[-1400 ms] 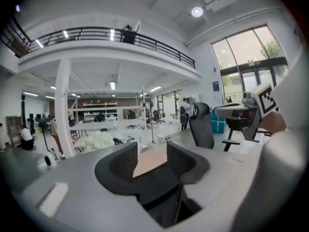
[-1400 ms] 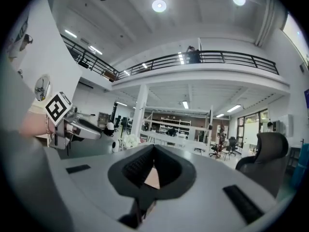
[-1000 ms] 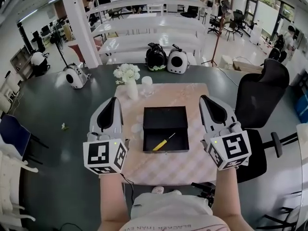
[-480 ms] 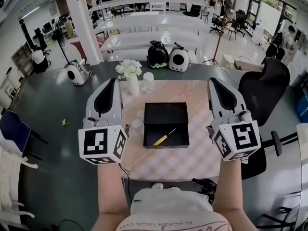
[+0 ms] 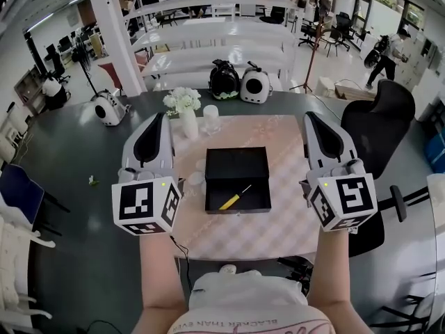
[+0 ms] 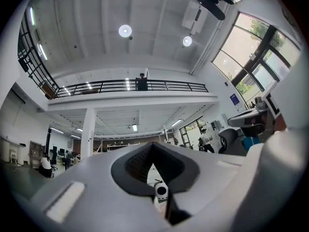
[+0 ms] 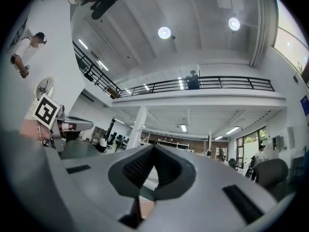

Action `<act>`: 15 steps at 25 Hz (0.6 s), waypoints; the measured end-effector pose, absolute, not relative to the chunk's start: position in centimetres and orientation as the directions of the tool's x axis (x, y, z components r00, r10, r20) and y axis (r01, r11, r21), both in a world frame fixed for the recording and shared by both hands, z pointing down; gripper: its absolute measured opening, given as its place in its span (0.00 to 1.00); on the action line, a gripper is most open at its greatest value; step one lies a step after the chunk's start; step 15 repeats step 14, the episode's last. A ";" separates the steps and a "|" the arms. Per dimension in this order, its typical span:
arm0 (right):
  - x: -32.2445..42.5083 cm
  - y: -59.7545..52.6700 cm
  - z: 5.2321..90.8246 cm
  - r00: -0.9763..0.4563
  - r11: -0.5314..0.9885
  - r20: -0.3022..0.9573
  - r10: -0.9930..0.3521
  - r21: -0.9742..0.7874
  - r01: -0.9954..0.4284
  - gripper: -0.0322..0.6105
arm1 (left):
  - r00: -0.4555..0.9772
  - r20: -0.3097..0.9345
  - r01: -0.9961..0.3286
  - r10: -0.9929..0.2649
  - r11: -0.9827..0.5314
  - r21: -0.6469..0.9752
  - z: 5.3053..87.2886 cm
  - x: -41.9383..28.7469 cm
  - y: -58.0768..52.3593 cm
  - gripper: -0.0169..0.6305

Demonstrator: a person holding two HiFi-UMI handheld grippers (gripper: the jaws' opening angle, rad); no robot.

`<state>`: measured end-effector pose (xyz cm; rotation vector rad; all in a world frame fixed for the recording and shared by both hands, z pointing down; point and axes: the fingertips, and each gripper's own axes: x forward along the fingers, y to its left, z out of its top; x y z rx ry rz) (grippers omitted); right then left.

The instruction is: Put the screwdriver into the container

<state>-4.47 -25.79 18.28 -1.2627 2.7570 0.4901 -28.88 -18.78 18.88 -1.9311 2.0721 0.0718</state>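
Observation:
The screwdriver [image 5: 234, 197], with a yellow handle, lies slantwise inside the black container [image 5: 237, 153] on the pink checked mat [image 5: 278, 221]. My left gripper [image 5: 158, 120] is held up to the left of the container, jaws together with nothing between them. My right gripper [image 5: 311, 119] is held up to the container's right, also shut and empty. Both point away from me and upward. The left gripper view shows its closed jaws [image 6: 152, 148] against the hall ceiling. So does the right gripper view [image 7: 154, 149].
A vase of white flowers [image 5: 182, 104] and a white cup [image 5: 211, 121] stand behind the container. Two round helmet-like cases [image 5: 225, 81] [image 5: 255, 85] sit at the table's far edge. A black office chair [image 5: 379, 127] stands at the right, a white device [image 5: 109, 108] at the left.
Both grippers have risen toward the camera and spread slightly apart. The screwdriver and container have not moved.

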 end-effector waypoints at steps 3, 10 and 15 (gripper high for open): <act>-4.5 -25.8 18.5 -0.659 0.611 -0.194 -0.727 0.255 -0.749 0.06 | -0.041 -0.245 -0.982 -0.969 0.085 -0.171 19.3 -28.9 -19.0 0.04; -4.5 -26.0 18.7 -0.660 0.616 -0.195 -0.725 0.246 -0.749 0.06 | -0.037 -0.237 -0.982 -0.971 0.079 -0.171 19.5 -28.9 -19.4 0.04; -4.7 -26.1 18.9 -0.660 0.615 -0.195 -0.725 0.248 -0.749 0.06 | -0.034 -0.241 -0.982 -0.970 0.077 -0.170 19.6 -29.1 -19.5 0.04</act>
